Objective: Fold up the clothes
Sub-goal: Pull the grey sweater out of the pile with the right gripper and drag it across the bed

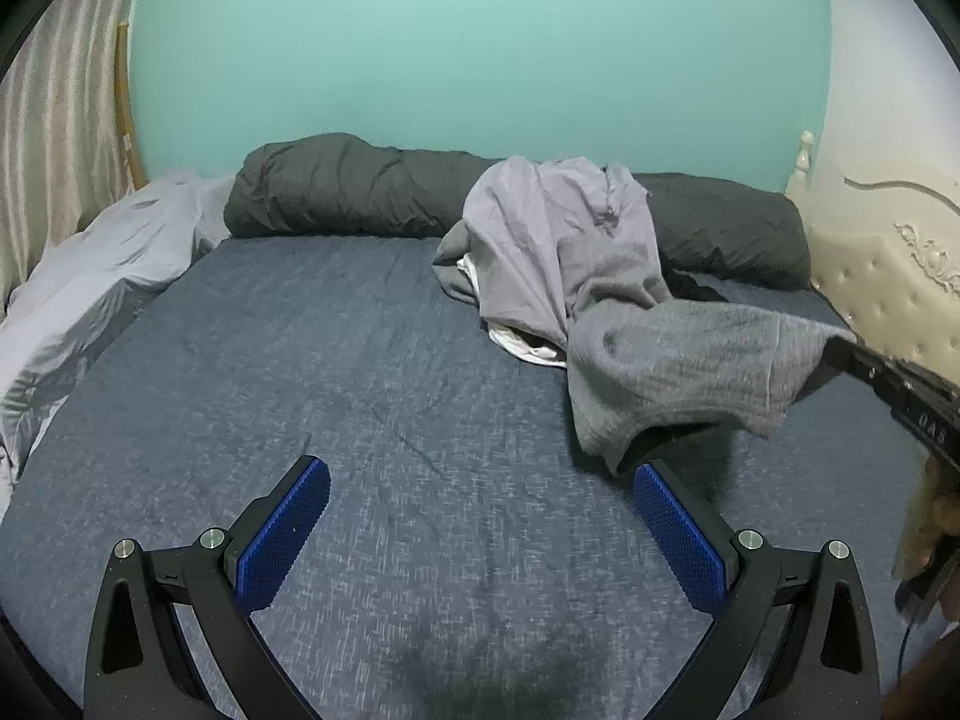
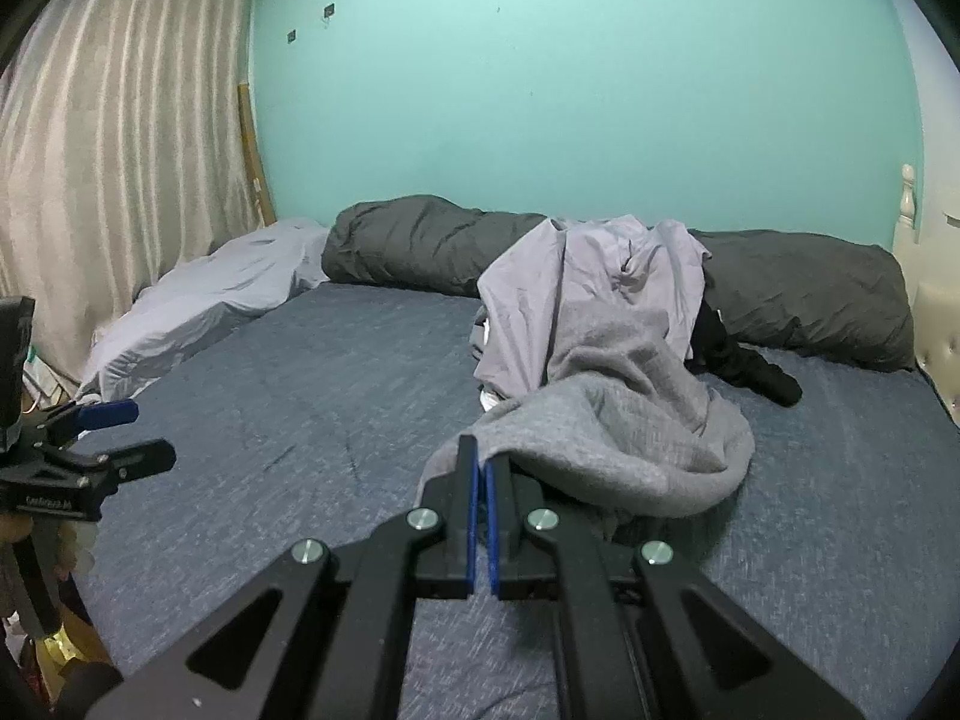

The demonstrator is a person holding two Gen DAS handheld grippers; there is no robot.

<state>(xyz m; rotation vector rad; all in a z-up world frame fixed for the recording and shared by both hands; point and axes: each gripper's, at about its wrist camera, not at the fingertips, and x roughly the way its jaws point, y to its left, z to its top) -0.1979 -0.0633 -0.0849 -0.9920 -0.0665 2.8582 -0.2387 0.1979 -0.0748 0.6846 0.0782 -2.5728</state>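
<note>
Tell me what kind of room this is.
Most likely a bedroom: a bed with a blue-grey cover, a rolled dark duvet against the teal wall, a tufted headboard and curtains.

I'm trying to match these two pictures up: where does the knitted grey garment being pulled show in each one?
Left wrist view: the knitted grey garment lies right of centre, stretched toward the right gripper at the right edge.
Right wrist view: it lies at centre, its edge pinched at the fingertips.
Shared landmark: the dark grey rolled duvet along the turquoise wall.
</note>
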